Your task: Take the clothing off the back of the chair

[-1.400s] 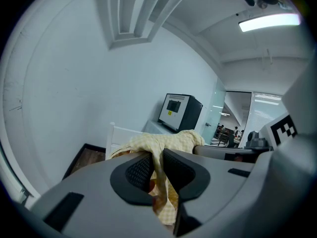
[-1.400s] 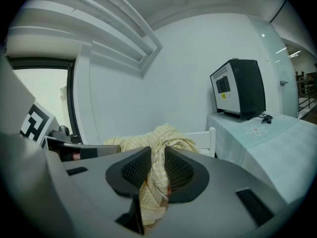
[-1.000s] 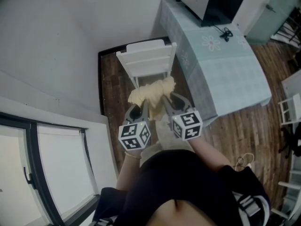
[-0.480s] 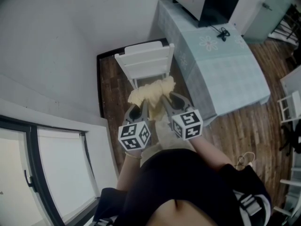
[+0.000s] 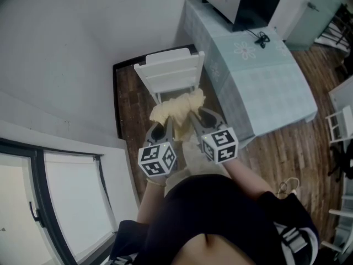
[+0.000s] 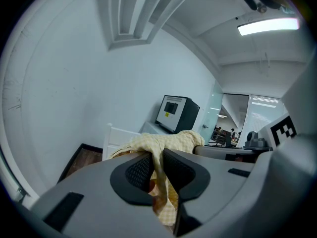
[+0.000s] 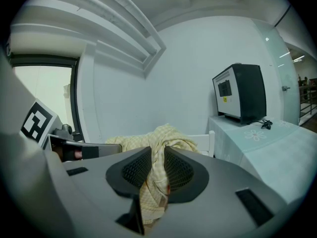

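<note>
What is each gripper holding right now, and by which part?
Both hold the yellow checked garment: the left gripper pinches a bunched fold on its left side, the right gripper one on its right side.

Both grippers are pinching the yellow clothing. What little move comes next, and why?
Probably lift both together, up and back from the white chair: the left gripper and right gripper are each shut on the yellow clothing, which hangs bunched close by the chair.
</note>
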`<action>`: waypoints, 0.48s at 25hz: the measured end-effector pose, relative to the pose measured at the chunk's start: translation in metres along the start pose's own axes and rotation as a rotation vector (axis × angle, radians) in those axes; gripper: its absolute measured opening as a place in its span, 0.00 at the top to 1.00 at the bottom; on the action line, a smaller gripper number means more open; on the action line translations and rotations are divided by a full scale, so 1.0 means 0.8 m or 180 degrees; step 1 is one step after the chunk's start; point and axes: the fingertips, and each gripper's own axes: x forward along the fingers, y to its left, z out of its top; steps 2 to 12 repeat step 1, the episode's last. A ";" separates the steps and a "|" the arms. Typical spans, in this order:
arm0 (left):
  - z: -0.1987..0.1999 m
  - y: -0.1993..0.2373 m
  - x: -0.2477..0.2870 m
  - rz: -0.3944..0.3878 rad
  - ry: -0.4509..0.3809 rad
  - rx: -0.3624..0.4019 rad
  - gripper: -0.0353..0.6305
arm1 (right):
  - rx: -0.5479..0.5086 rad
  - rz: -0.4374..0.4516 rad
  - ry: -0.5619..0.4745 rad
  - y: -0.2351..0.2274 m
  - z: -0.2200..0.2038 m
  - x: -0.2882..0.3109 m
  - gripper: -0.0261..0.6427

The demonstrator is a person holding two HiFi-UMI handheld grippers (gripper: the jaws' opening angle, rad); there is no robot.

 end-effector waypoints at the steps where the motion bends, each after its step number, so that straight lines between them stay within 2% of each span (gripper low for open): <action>1: 0.001 0.000 0.001 -0.0001 -0.0001 -0.0003 0.86 | -0.0004 0.0001 -0.0002 -0.001 0.001 0.001 0.83; 12: 0.001 0.000 0.001 -0.0001 -0.0001 -0.0003 0.86 | -0.0004 0.0001 -0.0002 -0.001 0.001 0.001 0.83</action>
